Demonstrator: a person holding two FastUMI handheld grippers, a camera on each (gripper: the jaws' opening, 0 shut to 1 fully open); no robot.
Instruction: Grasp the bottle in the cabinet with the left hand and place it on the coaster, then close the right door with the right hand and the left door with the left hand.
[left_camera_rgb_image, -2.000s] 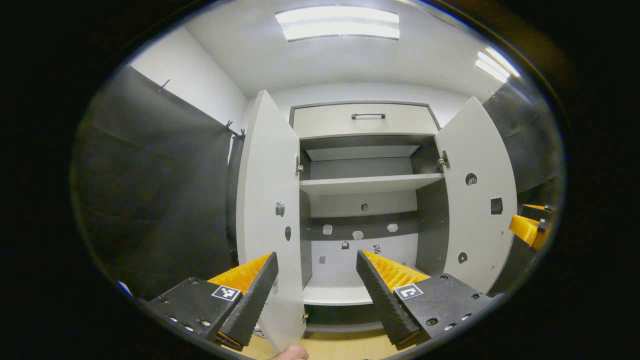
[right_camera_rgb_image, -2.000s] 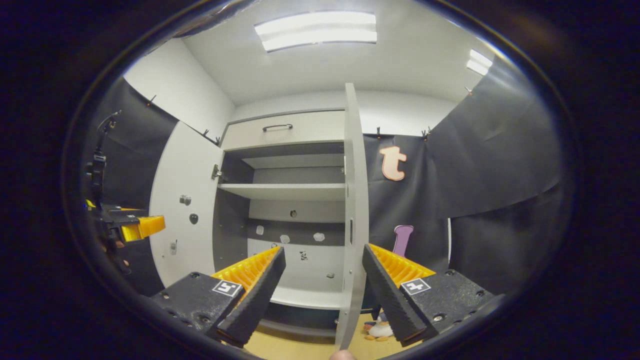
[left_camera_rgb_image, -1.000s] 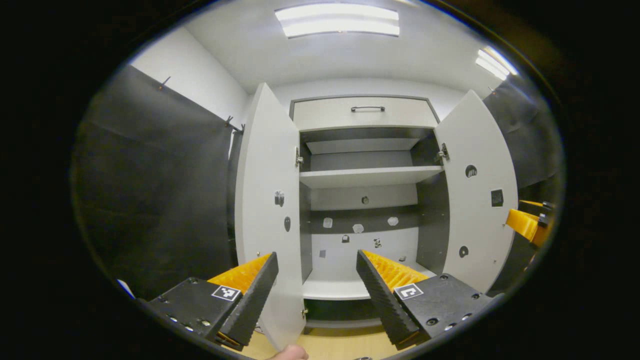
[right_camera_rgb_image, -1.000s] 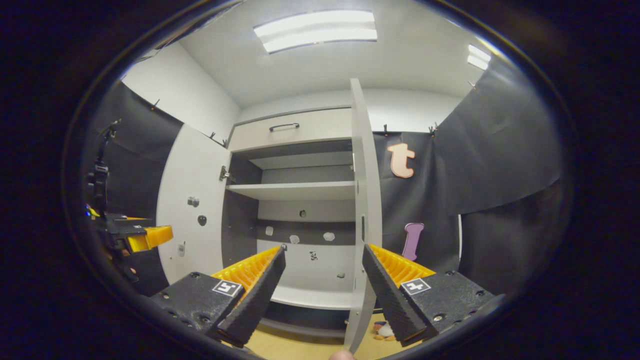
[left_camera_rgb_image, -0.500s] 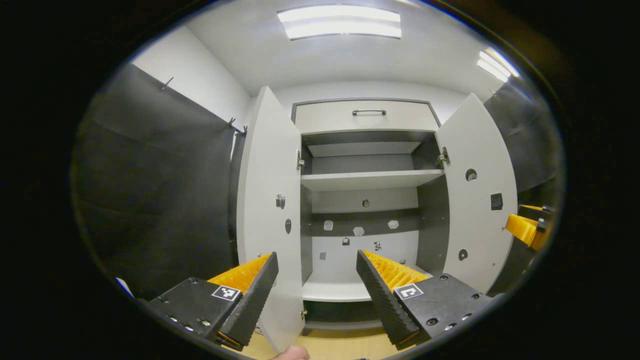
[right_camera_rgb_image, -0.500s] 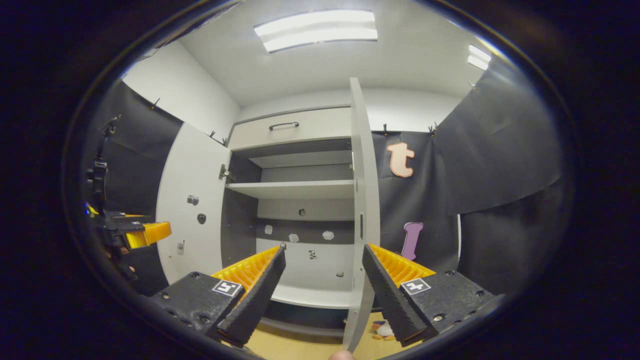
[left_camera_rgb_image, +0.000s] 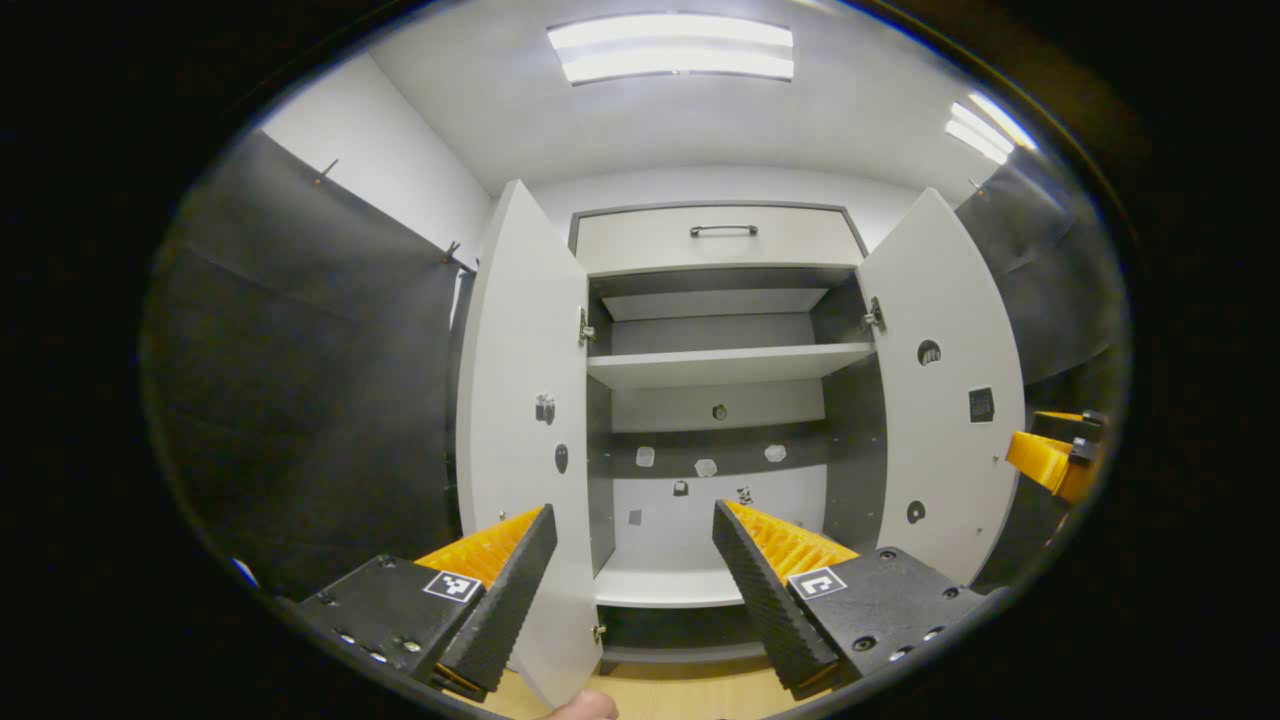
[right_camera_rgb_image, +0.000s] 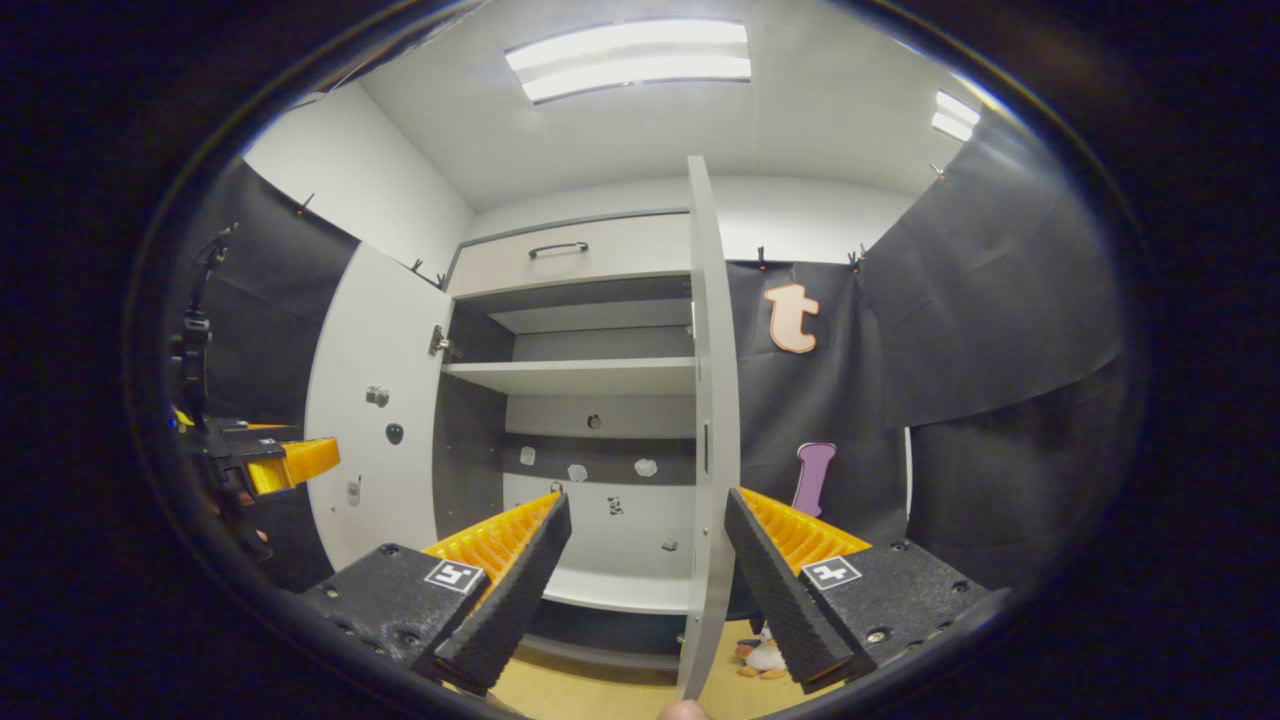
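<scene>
Your left gripper (left_camera_rgb_image: 630, 575) is spread wide and grips nothing, facing the tall white cabinet (left_camera_rgb_image: 715, 240) with dark inner walls. Its white left door (left_camera_rgb_image: 520, 400) and white right door (left_camera_rgb_image: 945, 400) both stand swung out. Your right gripper (right_camera_rgb_image: 645, 575) is likewise parted and empty, the right door's edge (right_camera_rgb_image: 705, 420) running up between its fingers. You can't find the bottle on the white shelves (left_camera_rgb_image: 720, 365); where it sits cannot be told

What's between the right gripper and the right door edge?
Nothing visible. The right gripper is open, and the right door stands edge-on straight ahead between its fingers. Contact can't be told. The left gripper sits far off by the left door.
</scene>
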